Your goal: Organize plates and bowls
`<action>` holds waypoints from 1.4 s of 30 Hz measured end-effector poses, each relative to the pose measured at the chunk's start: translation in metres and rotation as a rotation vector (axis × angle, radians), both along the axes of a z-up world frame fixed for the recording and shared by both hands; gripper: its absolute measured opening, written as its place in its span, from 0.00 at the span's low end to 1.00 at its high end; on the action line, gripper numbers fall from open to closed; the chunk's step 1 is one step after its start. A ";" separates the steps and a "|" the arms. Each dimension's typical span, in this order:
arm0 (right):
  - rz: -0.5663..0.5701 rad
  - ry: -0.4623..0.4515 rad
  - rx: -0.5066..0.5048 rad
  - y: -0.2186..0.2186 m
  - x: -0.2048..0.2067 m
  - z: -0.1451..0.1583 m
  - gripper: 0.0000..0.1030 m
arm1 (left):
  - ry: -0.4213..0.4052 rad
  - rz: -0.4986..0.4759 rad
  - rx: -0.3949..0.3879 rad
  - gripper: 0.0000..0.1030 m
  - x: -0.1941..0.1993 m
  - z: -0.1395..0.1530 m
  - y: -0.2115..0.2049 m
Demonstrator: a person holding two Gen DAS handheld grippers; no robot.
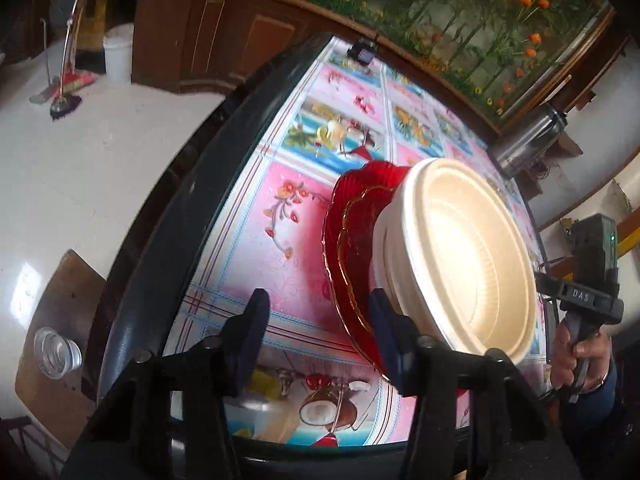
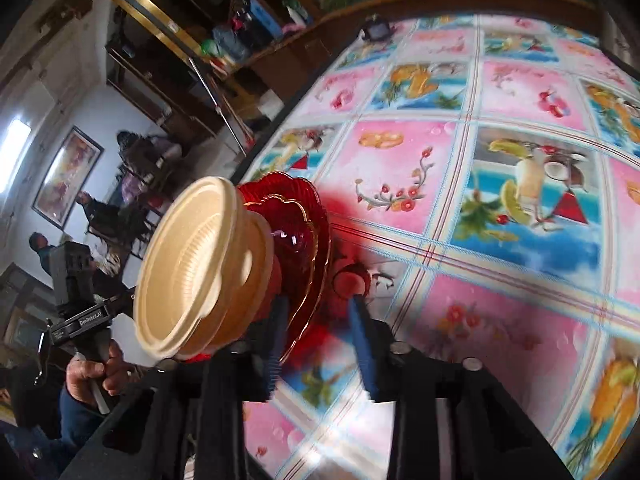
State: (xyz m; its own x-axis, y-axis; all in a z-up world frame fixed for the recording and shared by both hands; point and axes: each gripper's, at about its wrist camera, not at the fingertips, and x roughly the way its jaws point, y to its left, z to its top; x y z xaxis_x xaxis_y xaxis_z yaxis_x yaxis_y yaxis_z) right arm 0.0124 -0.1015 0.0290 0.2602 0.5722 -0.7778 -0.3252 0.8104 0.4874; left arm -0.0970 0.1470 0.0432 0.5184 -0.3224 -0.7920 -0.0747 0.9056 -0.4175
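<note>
- Two red glass plates [image 1: 348, 240], the smaller nested in the larger, lie on the flowered tablecloth [image 1: 280, 216].
- Two cream bowls [image 1: 460, 256] sit stacked on them.
- Left gripper [image 1: 316, 320] and right gripper [image 2: 320, 340]: jaws part-open at the plate rim; grip unclear.

Floral tablecloth [image 1: 280, 216], glass tumbler [image 1: 56, 354], white bucket [image 1: 118, 54], steel flask [image 1: 528, 140]

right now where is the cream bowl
The cream bowl sits on the stacked red plates on the flowered tablecloth, right of centre in the left wrist view and left of centre in the right wrist view.
</note>
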 end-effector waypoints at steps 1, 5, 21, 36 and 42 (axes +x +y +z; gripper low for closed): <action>0.005 0.016 0.004 0.002 0.004 -0.001 0.30 | 0.015 -0.006 0.005 0.47 0.003 -0.001 0.000; 0.013 0.053 -0.035 0.010 0.017 0.001 0.20 | 0.059 -0.036 0.024 0.37 0.015 -0.003 -0.005; -0.063 0.199 -0.116 0.023 0.021 -0.014 0.08 | 0.137 -0.191 0.086 0.06 0.040 -0.011 -0.037; -0.368 0.166 -0.170 -0.125 0.001 0.028 0.07 | 0.105 -0.395 0.074 0.06 0.106 -0.004 -0.200; -0.455 0.151 -0.202 -0.175 0.001 0.020 0.07 | 0.094 -0.419 0.098 0.07 0.118 -0.014 -0.242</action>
State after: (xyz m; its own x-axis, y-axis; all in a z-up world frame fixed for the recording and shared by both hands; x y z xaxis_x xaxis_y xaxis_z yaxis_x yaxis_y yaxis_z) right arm 0.0133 -0.2764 0.0494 0.3238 0.2623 -0.9090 0.1434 0.9361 0.3211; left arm 0.0212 -0.0946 0.0290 0.2827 -0.4109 -0.8668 0.2741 0.9005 -0.3375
